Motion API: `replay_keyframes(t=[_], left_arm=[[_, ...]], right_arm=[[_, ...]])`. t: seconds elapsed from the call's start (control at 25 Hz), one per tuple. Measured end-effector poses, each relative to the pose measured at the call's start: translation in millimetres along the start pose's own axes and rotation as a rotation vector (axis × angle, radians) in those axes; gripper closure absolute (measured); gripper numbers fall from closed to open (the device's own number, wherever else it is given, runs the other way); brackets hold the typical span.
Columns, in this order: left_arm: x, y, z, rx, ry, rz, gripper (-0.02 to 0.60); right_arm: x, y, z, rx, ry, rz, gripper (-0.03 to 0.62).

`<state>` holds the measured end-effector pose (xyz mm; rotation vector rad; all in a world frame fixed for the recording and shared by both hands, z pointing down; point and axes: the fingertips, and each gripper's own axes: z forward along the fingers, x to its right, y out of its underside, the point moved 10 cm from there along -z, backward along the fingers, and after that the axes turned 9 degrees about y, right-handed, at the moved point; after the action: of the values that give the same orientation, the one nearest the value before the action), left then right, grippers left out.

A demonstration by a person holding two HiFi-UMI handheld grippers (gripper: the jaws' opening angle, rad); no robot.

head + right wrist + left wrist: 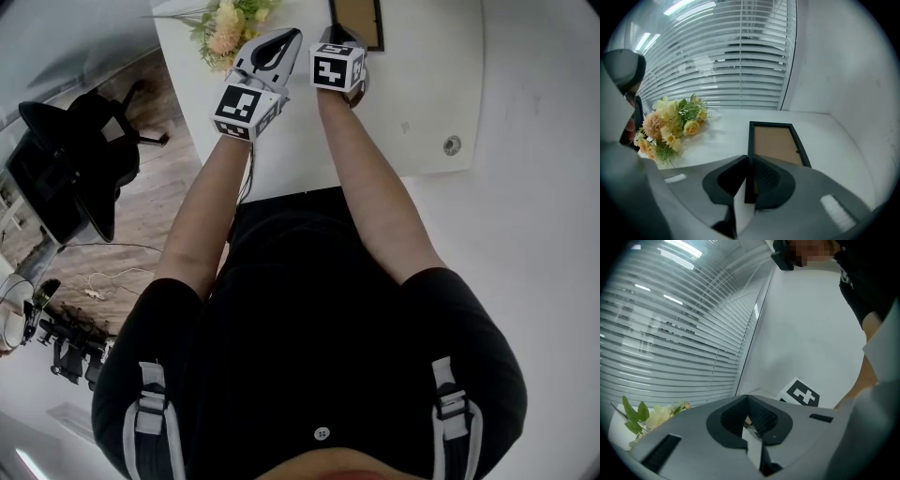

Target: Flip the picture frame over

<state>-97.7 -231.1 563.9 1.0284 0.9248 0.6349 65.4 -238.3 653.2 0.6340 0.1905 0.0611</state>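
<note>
right gripper [749, 164] pinches the picture frame [776, 143] by one thin rail, left gripper [749, 414] closed, empty; so slim a bite may slip mid-flip

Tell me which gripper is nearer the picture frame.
Right. The right gripper grips the picture frame by its left rail; the left gripper hovers off it, beside the flowers.

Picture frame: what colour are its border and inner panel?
The picture frame has a black border and brown panel; right gripper view.
</note>
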Motion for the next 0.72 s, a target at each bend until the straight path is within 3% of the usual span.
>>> replay_keyframes(t=[0.72], left_arm=[[52, -29, -16, 0.052, -0.074, 0.065, 0.580]], right_arm=[[38, -16, -60, 0.111, -0.109, 0.041, 0.545]])
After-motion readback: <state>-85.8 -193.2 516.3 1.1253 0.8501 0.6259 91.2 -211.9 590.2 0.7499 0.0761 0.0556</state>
